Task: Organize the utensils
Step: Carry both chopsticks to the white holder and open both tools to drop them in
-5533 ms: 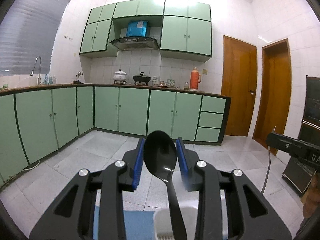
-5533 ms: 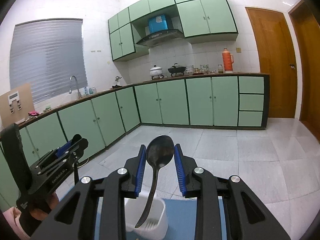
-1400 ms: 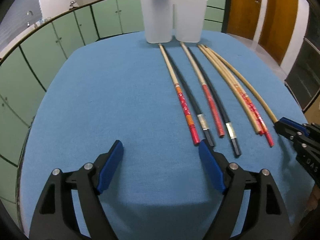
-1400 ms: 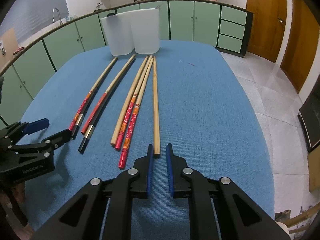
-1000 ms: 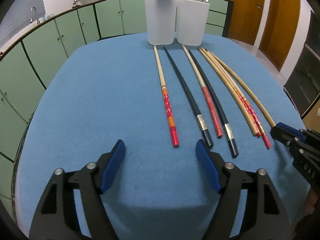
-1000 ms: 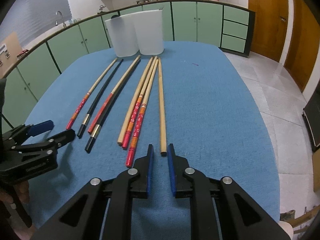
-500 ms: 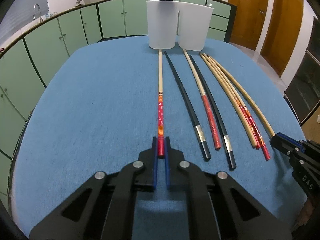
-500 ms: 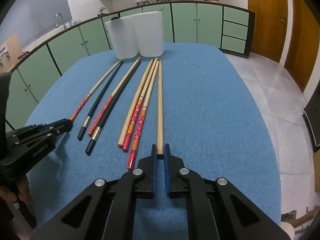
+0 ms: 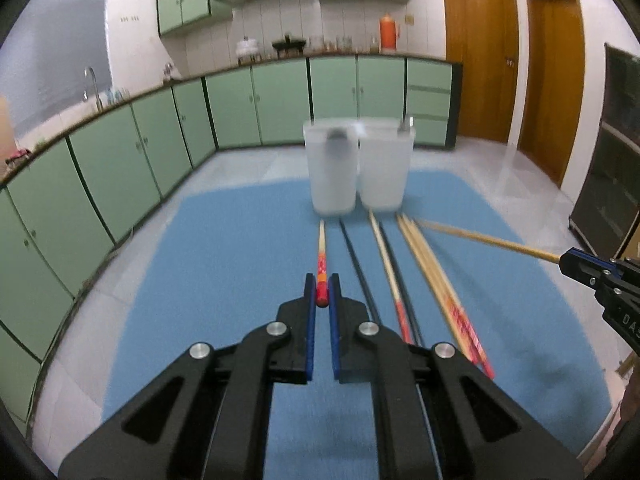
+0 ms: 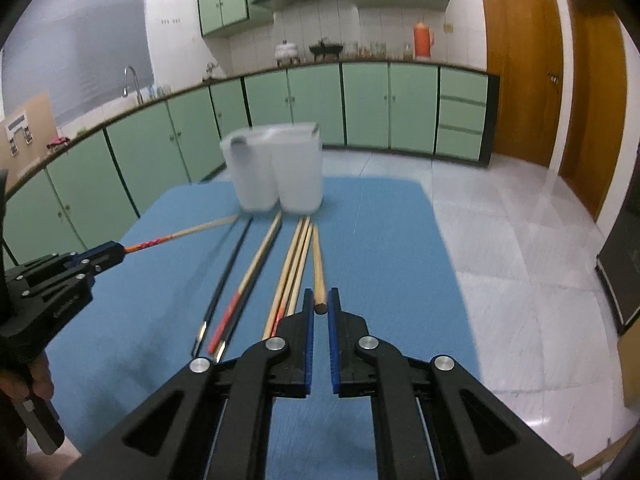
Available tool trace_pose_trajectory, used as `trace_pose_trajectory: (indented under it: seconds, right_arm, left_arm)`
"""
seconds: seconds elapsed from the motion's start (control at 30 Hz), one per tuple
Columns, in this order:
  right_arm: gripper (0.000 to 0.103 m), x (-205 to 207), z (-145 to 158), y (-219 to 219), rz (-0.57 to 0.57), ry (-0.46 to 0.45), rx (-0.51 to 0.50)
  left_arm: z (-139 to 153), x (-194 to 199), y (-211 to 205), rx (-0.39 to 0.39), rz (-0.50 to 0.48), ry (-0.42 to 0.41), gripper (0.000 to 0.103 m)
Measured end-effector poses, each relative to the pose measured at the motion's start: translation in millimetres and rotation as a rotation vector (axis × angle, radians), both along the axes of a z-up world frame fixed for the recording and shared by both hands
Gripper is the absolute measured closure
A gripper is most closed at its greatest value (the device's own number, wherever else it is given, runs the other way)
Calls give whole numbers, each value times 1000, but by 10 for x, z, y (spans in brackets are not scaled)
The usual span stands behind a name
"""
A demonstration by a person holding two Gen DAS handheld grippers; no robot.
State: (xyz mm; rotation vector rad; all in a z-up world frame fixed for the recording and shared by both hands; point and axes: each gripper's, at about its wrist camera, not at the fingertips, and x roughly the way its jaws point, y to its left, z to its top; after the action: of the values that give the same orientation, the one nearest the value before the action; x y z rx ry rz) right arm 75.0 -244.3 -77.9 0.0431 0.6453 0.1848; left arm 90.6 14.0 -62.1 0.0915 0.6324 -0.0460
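The left gripper is clamped on the red end of a red-tipped chopstick; five more chopsticks lie on the blue mat before two white holders; the right gripper pinches a plain wooden chopstick

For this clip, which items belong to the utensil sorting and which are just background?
In the job:
- red-tipped chopstick in the left gripper
- plain wooden chopstick in the right gripper
- remaining chopsticks on the blue mat
- two white holders

Background:
- orange thermos
- pots
- faucet
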Motion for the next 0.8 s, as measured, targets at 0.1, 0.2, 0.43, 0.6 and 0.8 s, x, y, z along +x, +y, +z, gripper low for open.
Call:
trace_pose_trajectory:
  seconds: [0.1,0.2,0.43,0.6,0.8]
  right_arm:
    - [97,36,169,-35,-3,-43,8]
    - [97,101,345,-64,0,-81,22]
    - [97,252,664,-138,27,-144,65]
    - [97,399,815,-215,57,-151,108]
    - [97,477,935,-263,77,-159,134]
  left_arm:
    - [187,-9,-5,-13,-4,-52,98]
    - [361,17,-24,-26,-14,-101,98]
    - [676,151,-19,-70,-37,-167,98]
    - [821,252,2,-111,-50,-192,98]
    - [974,328,35,-150,-66,-204,98]
